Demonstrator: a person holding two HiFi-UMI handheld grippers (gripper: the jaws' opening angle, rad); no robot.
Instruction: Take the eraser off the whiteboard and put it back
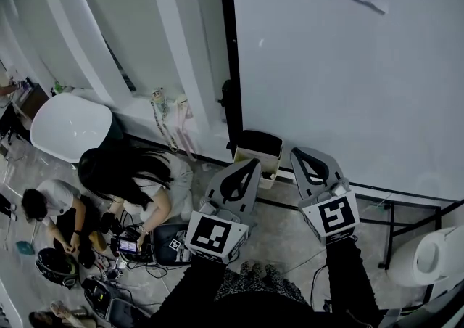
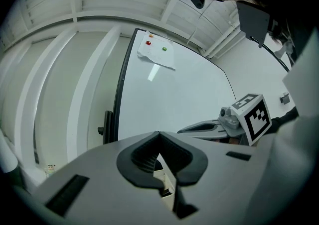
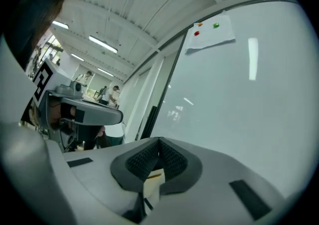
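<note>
My two tools sit closest, marker cubes towards me. The left tool [image 1: 253, 165] and the right tool [image 1: 299, 153] are both clenched on nothing, tips aimed at the whiteboard [image 1: 341, 80]. The beige block with a black top, which I take for the eraser [image 1: 259, 146], is at the board's lower left corner, just beside my left tips and near my right ones. I cannot tell whether it clings there or rests on a ledge.

I judge that nothing has been taken yet. To do it well I'd spread one tool's jaws first, straddle the block across its short sides and clamp squarely. Then I'd pull it straight off rather than drag it.

Only the head view shows the eraser whole and the people [image 1: 130, 174] crouched on the floor. Only the gripper views show the pinned sheet [image 2: 158, 56] with its red and green magnets.
</note>
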